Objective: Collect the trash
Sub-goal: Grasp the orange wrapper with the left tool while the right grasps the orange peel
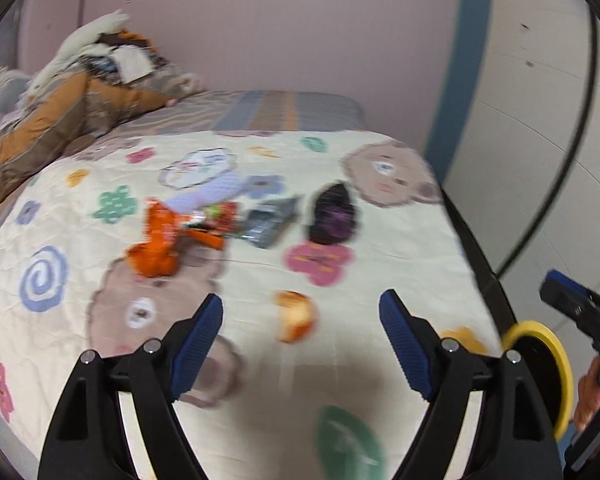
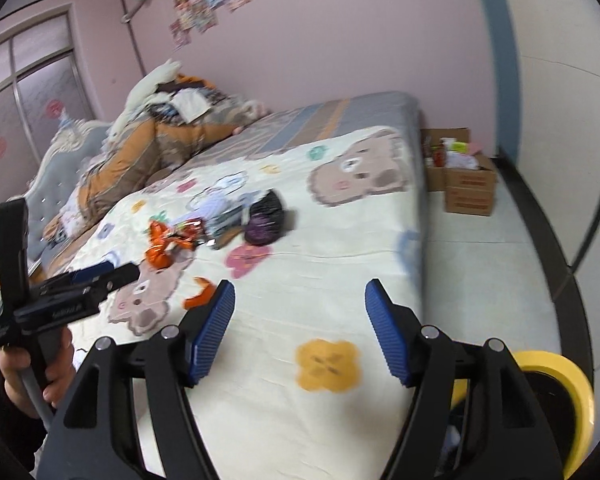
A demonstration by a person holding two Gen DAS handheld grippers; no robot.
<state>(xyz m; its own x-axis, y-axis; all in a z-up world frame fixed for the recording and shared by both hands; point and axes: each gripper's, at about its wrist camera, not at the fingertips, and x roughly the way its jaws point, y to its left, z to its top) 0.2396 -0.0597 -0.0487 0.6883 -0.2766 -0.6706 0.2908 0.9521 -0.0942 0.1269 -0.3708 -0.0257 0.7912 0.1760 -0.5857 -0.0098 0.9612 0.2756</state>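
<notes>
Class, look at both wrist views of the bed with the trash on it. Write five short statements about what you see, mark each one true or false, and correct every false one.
1. Both the left gripper and the right gripper are open and hold nothing. True.
2. The orange wrapper lies on the floor. False: it lies on the patterned bedspread.
3. A black bag lies to the right of the orange wrapper in the left wrist view. True.
4. The yellow-rimmed bin stands on the bed. False: it sits off the bed's edge, near the right gripper.
5. The cardboard boxes beyond the bed's far corner are closed. False: they stand open with items inside.
</notes>
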